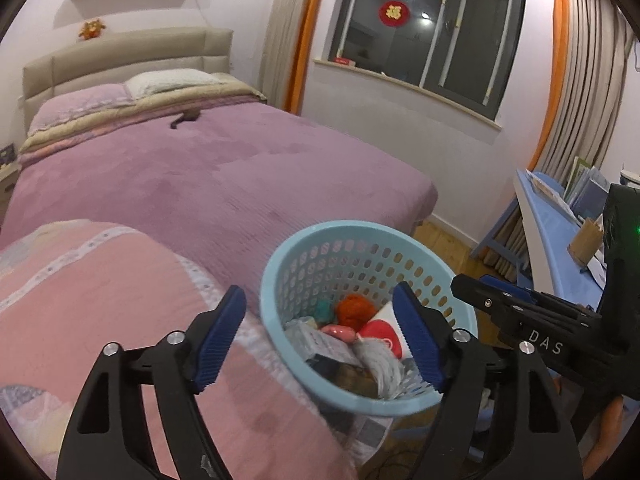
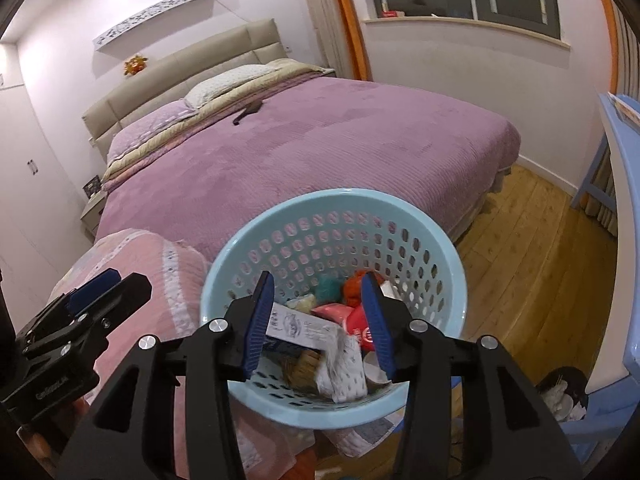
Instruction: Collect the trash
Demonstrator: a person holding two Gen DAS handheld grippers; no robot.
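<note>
A light blue perforated basket (image 1: 320,248) (image 2: 280,224) stands at the corner of the bed, holding several pieces of trash: an orange ball (image 1: 354,310), red and pink wrappers (image 2: 352,318) and white crumpled paper (image 2: 344,364). My left gripper (image 1: 320,340) is open and empty, its fingers astride the basket's left rim. My right gripper (image 2: 318,326) is open over the basket's inside, nothing held between its pads; it also shows in the left wrist view (image 1: 520,308). A dark small item (image 1: 185,119) (image 2: 248,111) lies on the purple bedspread near the pillows.
A pink quilt (image 1: 100,300) (image 2: 132,264) lies folded at the bed's near corner. A blue desk (image 1: 560,232) with books stands right. Wooden floor (image 2: 532,272) runs between bed and desk. A bedside stand (image 2: 93,210) is far left.
</note>
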